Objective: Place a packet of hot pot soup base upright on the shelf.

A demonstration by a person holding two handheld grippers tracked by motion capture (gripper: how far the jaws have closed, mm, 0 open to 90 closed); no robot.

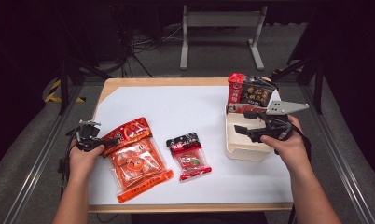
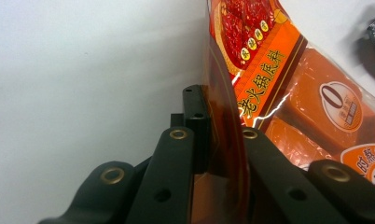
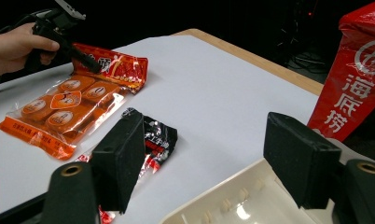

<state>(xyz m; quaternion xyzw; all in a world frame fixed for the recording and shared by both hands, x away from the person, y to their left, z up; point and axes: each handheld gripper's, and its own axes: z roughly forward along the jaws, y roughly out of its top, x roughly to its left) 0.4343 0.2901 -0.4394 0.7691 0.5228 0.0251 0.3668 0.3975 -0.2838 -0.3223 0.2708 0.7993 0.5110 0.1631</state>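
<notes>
Orange packet (image 1: 138, 158) lies flat on the white sheet (image 1: 185, 107) at the left of the desk (image 1: 112, 85), its red top edge clamped between the closed fingers of the left gripper (image 1: 112, 140), which a hand (image 1: 83, 158) holds at the sheet's left margin. Seen from the left gripper view, the packet's (image 2: 288, 93) glossy edge stands pinched between the 2 black fingers (image 2: 176, 172). A smaller red-and-black packet (image 1: 189, 155) rests just beside it, near the middle of the sheet. At the right, the other hand (image 1: 288, 144) keeps the right gripper (image 1: 241, 122) over a cream tray (image 1: 244, 150), fingers apart and holding nothing; the right gripper view shows the gap between its pads (image 3: 120, 154). 2 packets, 1 red (image 1: 235, 88) and 1 dark (image 1: 258, 93), stand upright at the tray's far end.
</notes>
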